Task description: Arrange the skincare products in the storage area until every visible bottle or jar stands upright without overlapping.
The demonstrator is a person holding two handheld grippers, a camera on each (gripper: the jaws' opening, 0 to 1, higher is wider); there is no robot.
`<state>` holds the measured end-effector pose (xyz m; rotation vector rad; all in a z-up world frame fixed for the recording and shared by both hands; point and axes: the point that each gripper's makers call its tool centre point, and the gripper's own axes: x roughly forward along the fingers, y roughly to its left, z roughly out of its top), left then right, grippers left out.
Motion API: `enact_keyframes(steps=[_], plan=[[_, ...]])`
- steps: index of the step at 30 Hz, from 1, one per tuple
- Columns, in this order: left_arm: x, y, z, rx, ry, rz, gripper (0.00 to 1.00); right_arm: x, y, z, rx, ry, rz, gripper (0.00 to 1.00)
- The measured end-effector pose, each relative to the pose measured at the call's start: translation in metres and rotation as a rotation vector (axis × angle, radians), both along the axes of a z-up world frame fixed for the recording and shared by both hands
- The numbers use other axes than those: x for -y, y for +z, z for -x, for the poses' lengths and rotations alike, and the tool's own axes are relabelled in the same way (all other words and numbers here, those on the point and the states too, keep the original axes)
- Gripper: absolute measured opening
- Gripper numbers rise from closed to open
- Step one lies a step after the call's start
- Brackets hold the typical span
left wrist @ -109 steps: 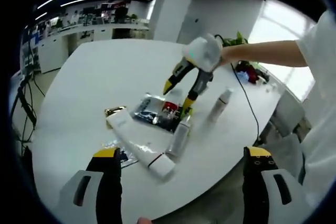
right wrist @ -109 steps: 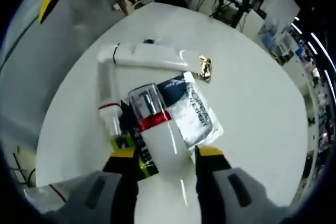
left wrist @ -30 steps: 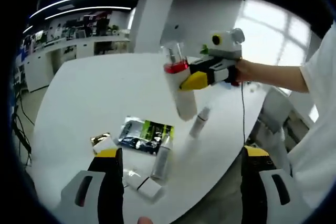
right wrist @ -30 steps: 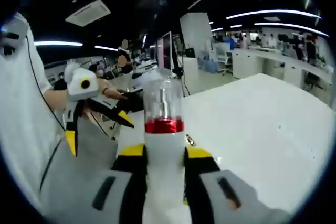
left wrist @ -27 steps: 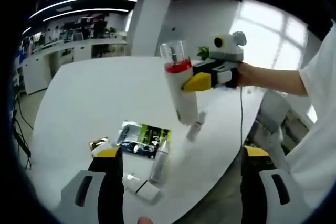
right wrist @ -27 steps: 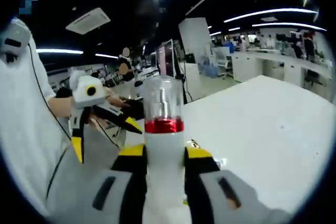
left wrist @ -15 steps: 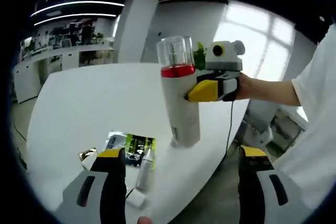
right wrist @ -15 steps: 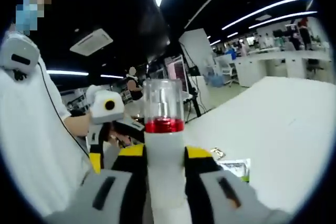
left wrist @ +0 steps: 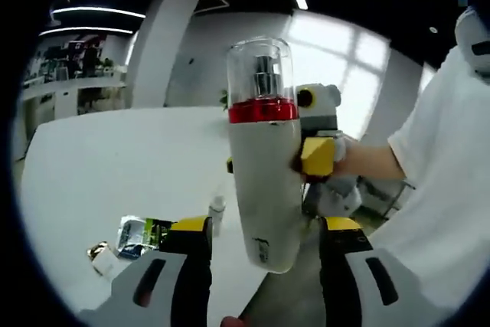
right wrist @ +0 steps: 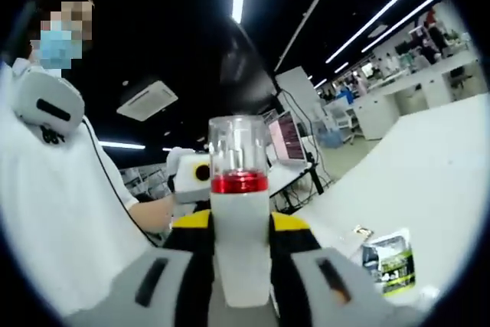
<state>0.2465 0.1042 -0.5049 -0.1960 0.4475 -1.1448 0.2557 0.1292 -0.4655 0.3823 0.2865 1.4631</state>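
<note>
The right gripper is gripping a white pump bottle between its two yellow-tipped jaws, closed tight on the white body just under the red band. The bottle is standing upright in the right gripper view, with its clear cap on top, and it is being held up in the air, away from the white table.

In the left gripper view the same white pump bottle is appearing very near the camera, a little tilted, between the left gripper's two jaws but not touching them. The right gripper is holding it from the right side, with the person's hand and white sleeve behind it. The left gripper is standing open, holding nothing, its jaws wide apart on both sides of the bottle's lower end.

On the white table in the left gripper view, a silver and green sachet is lying flat, and a small gold packet is lying just beside it on the left. A small white bottle is showing near the sachet, partly hidden behind the jaw, so I cannot tell if it is standing or lying.

In the right gripper view the sachet is lying on the table at the lower right, with the gold packet near it.
</note>
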Motion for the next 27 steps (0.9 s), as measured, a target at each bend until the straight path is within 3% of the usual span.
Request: enact_keyframes(steps=[3,6,12,17,21,25,27], plan=[[0.005,0.017,0.006,0.022,-0.046,0.063,0.49,0.003,0.004,0.005,-0.005,-0.011,-0.018,0.26],[0.008,0.025,0.011,0.033,-0.082,0.085,0.42,0.006,0.011,0.009,-0.018,-0.028,-0.053,0.26],[0.016,0.03,0.011,0.069,-0.133,0.1,0.28,0.015,0.014,0.015,-0.025,-0.059,-0.071,0.26],[0.025,0.03,0.012,0.07,-0.161,0.107,0.27,0.025,0.014,0.016,-0.011,-0.11,-0.077,0.27],[0.031,0.027,0.007,0.049,-0.125,0.086,0.26,0.029,0.014,0.01,0.042,-0.194,-0.068,0.29],[0.035,0.026,0.005,0.095,-0.118,0.036,0.26,0.031,0.021,0.009,0.062,-0.24,-0.067,0.32],[0.037,0.019,0.004,0.123,-0.122,-0.027,0.26,0.037,0.037,0.001,0.062,-0.293,-0.138,0.32]])
